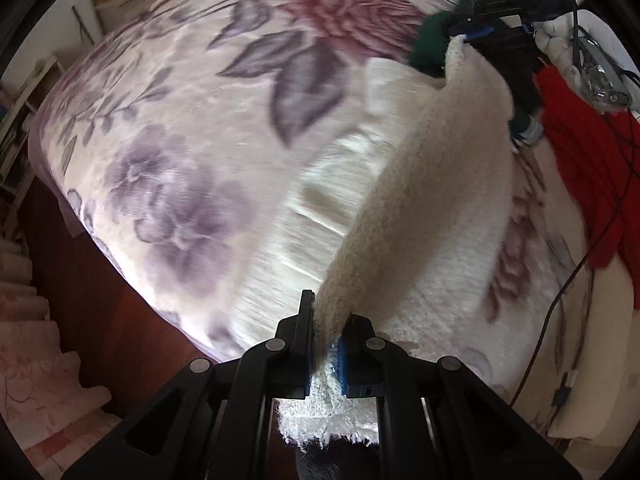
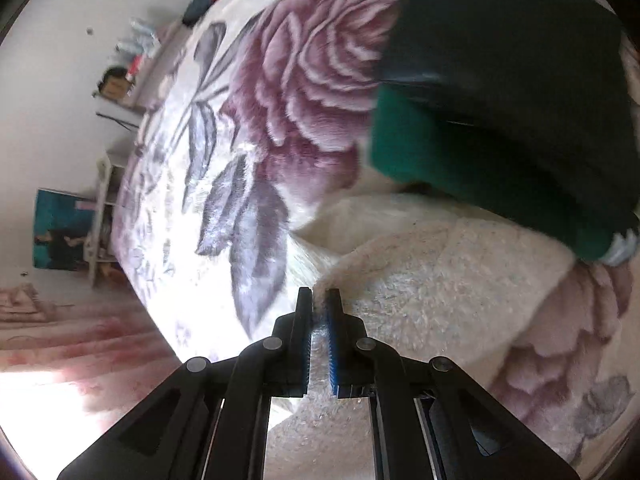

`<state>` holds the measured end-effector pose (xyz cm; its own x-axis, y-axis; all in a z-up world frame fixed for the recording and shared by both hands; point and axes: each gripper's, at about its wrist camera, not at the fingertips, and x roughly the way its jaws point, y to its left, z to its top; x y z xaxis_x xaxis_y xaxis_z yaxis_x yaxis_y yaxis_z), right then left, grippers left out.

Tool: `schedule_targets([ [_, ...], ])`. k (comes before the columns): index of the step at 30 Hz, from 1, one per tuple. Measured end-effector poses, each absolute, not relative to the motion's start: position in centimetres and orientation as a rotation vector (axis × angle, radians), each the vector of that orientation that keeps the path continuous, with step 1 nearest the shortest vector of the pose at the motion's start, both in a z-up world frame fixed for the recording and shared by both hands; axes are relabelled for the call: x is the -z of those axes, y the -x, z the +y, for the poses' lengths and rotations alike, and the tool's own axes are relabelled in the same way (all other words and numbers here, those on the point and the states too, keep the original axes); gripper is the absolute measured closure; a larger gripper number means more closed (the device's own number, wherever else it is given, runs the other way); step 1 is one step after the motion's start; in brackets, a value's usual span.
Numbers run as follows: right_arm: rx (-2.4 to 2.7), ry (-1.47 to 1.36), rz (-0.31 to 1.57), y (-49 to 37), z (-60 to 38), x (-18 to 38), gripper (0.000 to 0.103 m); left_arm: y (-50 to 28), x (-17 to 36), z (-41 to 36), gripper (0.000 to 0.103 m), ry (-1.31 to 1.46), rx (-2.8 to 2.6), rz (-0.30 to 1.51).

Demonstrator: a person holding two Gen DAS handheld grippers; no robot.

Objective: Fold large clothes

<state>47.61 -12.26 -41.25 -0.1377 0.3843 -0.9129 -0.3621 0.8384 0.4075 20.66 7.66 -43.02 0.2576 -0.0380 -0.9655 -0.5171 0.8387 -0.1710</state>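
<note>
- The left hand-held gripper [image 1: 328,332] is pinching one end of a fluffy cream garment [image 1: 424,200]. The fuzzy cloth is squeezed between its two blue pads.
- The right hand-held gripper [image 2: 319,320] is pinching another bit of the same cream garment [image 2: 440,280]. Its jaws are pressed close together with only a thin strip of cloth between them.
- In the left view the right hand-held gripper [image 1: 472,36] shows far ahead, at the other end of the lifted edge. The edge hangs in a long curve between the two.
- The rest of the garment lies on the bed, on a flowery blanket [image 1: 168,128]. It sits just ahead and to the right of the left hand-held gripper.
- A dark green piece of clothing [image 2: 500,92] lies ahead and to the right of the right hand-held gripper. A red piece of clothing [image 1: 580,168] lies far to the right of the left one. A black cable [image 1: 560,292] trails there too.
- I think the step now is to carry the held edge over to make a fold.
- To do it well, both grips should stay tight, because fluffy cloth can slip.
- Both ends should move together and at the same height, so the edge stays straight.
- The edge should land on the cream cloth, not on the green one.
</note>
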Motion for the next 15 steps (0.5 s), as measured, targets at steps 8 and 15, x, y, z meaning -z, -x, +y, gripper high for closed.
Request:
schedule_targets([
  [8,-0.607,0.145,1.599,-47.3,-1.2,47.9,0.098,-20.3,51.9,15.6,0.096,0.645,-0.333,1.381],
  [15,-0.619,0.159,1.697,-46.1,1.5,51.9,0.103,-19.8,55.7,15.2,0.091,0.746,-0.230,1.438],
])
